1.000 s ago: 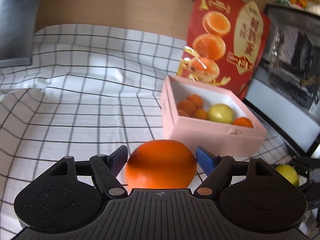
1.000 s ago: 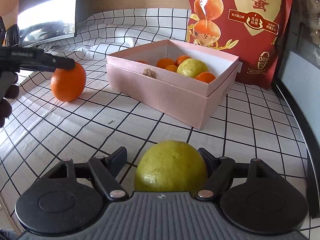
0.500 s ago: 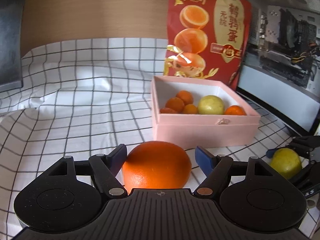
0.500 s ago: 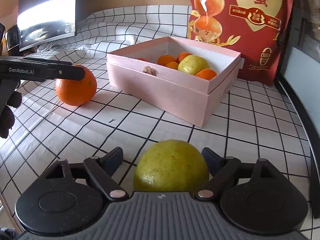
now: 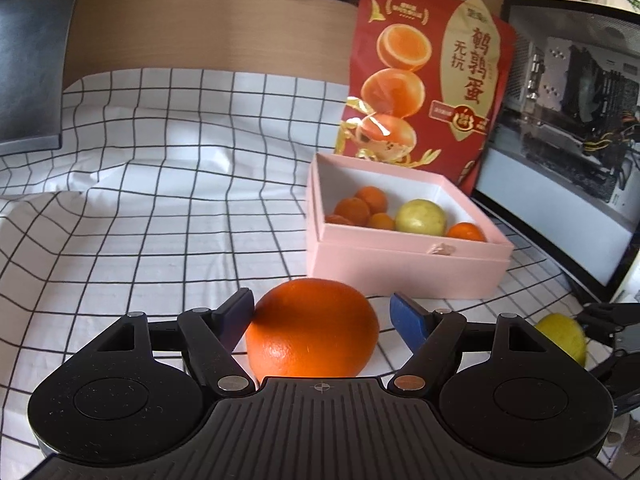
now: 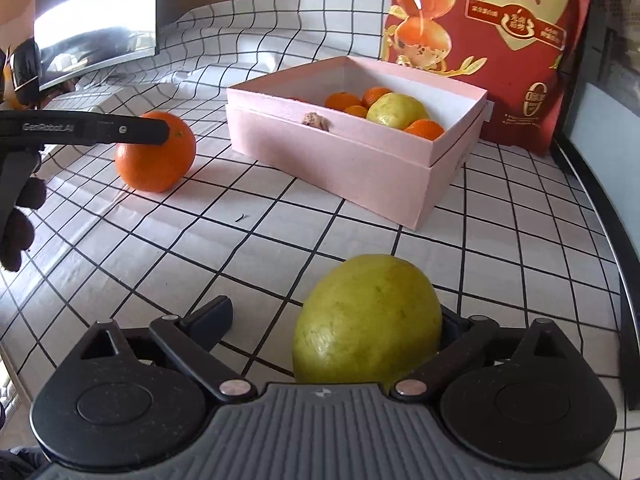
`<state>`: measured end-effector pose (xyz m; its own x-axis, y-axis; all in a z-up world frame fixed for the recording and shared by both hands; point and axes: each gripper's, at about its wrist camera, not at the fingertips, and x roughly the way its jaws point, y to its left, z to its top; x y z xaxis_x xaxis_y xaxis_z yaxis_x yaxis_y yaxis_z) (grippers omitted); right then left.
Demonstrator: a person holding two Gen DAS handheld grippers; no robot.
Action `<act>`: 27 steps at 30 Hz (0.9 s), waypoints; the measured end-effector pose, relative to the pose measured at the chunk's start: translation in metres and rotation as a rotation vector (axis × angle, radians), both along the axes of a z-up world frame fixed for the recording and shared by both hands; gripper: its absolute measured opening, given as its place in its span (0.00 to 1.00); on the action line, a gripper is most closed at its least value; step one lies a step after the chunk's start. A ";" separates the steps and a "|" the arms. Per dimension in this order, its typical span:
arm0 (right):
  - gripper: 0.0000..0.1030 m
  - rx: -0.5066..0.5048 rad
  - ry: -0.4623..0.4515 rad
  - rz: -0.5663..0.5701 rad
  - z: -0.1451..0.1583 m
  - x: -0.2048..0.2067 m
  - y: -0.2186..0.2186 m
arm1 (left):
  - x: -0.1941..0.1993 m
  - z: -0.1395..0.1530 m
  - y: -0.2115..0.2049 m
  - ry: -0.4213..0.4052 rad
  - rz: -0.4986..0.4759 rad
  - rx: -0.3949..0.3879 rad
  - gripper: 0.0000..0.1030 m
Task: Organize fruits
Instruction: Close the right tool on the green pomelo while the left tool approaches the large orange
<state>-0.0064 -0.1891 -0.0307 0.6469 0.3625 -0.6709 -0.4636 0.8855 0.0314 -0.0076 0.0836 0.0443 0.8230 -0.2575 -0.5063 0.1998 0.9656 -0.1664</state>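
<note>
A large orange (image 5: 312,326) sits on the checked cloth between the fingers of my left gripper (image 5: 324,312). The left pad touches it and a gap shows at the right pad. It also shows in the right wrist view (image 6: 156,152). A yellow-green fruit (image 6: 368,318) lies on the cloth inside my right gripper (image 6: 336,320), against the right finger, with a wide gap to the left finger. It also shows in the left wrist view (image 5: 562,336). A pink box (image 5: 404,268) holds several small oranges and one yellow-green fruit (image 5: 420,216).
A red snack bag (image 5: 428,76) stands behind the box. A computer case with a glass panel (image 5: 568,128) stands on the right. A dark monitor (image 6: 96,12) stands at the far left. The checked cloth (image 5: 160,200) covers the table.
Both grippers have opened wider around their fruits. The right gripper has shifted left, so the yellow-green fruit now lies off-centre by its right finger. The left view has panned slightly.
</note>
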 end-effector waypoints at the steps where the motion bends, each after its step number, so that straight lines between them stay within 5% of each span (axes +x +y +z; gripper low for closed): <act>1: 0.81 0.000 -0.009 -0.006 0.001 -0.001 0.001 | -0.001 0.001 -0.001 -0.002 -0.005 -0.001 0.78; 3: 0.58 0.001 -0.024 -0.001 0.005 -0.002 0.007 | -0.002 0.002 -0.004 -0.007 -0.013 0.002 0.78; 6: 0.57 0.061 0.023 0.064 0.008 -0.001 0.016 | -0.003 0.002 -0.006 -0.010 -0.017 0.011 0.77; 12: 0.57 -0.002 -0.066 0.190 0.009 -0.013 0.055 | -0.005 0.000 -0.003 -0.004 -0.014 0.024 0.76; 27: 0.61 0.076 -0.076 0.109 0.013 0.015 0.023 | -0.014 -0.006 0.004 0.010 -0.052 -0.005 0.75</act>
